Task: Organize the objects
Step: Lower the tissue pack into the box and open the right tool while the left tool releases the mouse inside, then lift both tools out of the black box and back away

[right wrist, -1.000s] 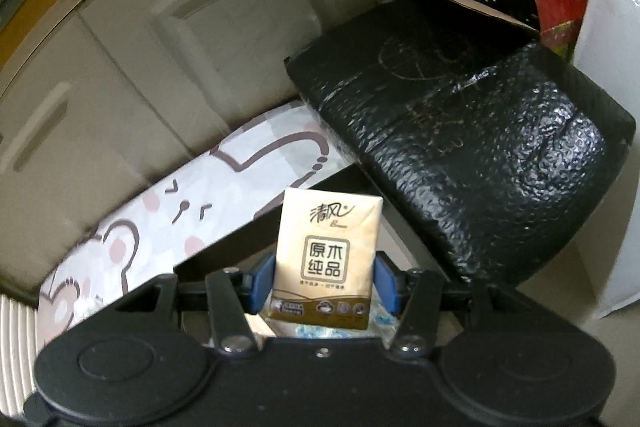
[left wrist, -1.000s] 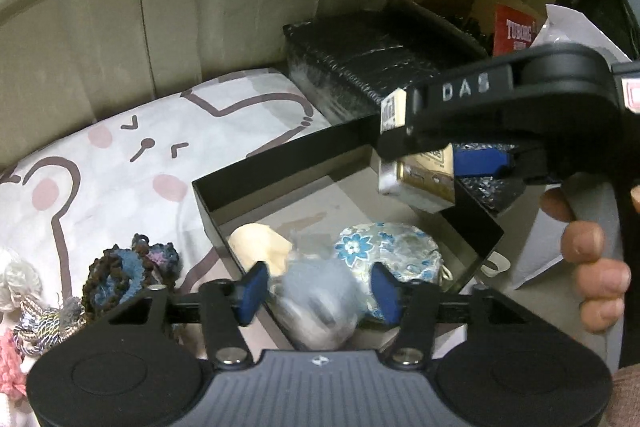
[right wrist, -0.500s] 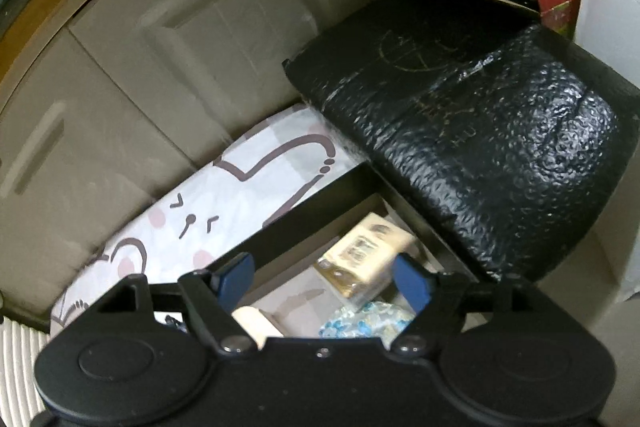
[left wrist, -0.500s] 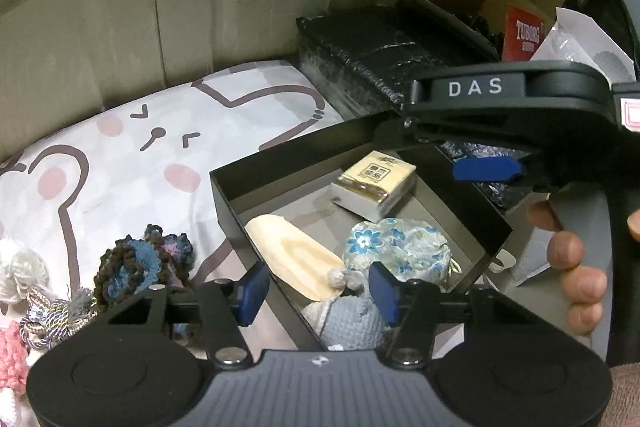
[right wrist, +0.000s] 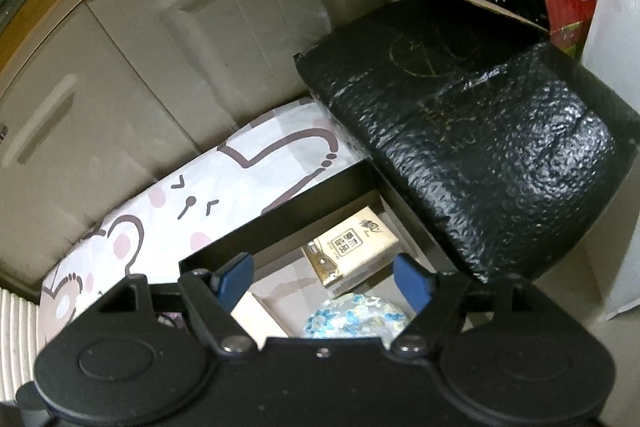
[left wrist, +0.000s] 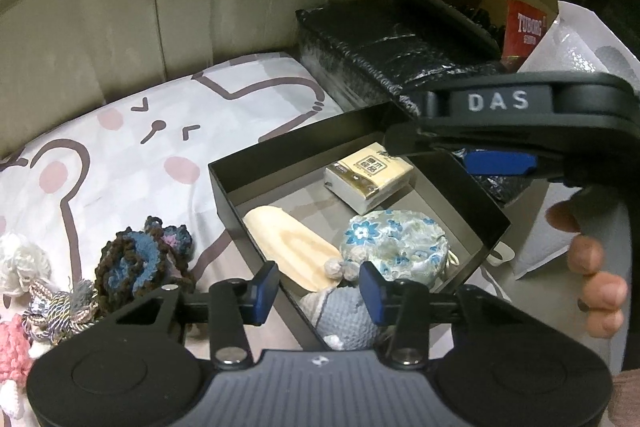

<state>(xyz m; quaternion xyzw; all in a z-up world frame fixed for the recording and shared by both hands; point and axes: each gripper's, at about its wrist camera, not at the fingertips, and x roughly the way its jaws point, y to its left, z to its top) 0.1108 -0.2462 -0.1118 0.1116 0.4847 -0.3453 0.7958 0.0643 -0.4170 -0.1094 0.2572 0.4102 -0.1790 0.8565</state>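
Tissue pack [left wrist: 368, 175] lies flat at far end of our black box [left wrist: 476, 201] (free floor there) | right gripper [right wrist: 324, 277] spread, empty | left gripper [left wrist: 318, 287] spread, empty.

Tissue pack and grey knit piece dropped into the box, both my grippers now empty.

A second ago my right gripper [right wrist: 324, 281] clamped the tissue pack [left wrist: 368, 175] upright above the black box [left wrist: 224, 183]; since then its jaws have spread wide and the pack lies flat on the box floor at the far right, beyond the floral pouch [left wrist: 396, 247]. My left gripper [left wrist: 319, 291] had the grey knit piece [left wrist: 346, 319] blurred between its pads; that piece now rests in the near corner of the box, below the parted blue fingers [left wrist: 265, 287]. My left gripper has pulled back, showing more of the cream oval piece [left wrist: 290, 247].
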